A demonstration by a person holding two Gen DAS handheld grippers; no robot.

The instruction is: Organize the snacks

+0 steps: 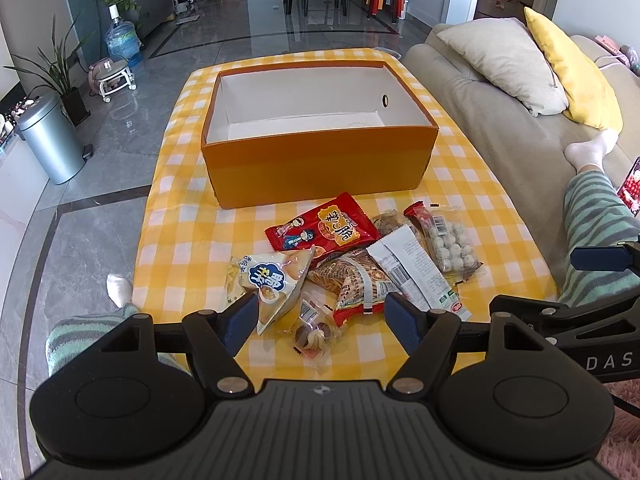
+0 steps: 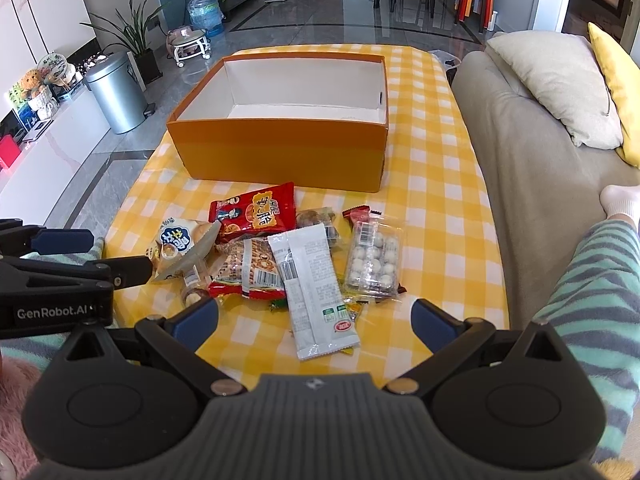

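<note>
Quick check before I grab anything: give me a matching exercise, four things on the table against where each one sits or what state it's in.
1. orange box
2. red snack bag
3. long white packet
4. tray of white balls

A. right end of the pile
B. nearest the right gripper
C. empty, behind the pile
D. just in front of the box

Pairs: 1-C, 2-D, 3-B, 4-A

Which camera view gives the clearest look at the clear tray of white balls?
The right wrist view: the clear tray of white balls lies nearly centred, unobstructed. The left wrist view shows the tray off to the right, more slanted.
</note>
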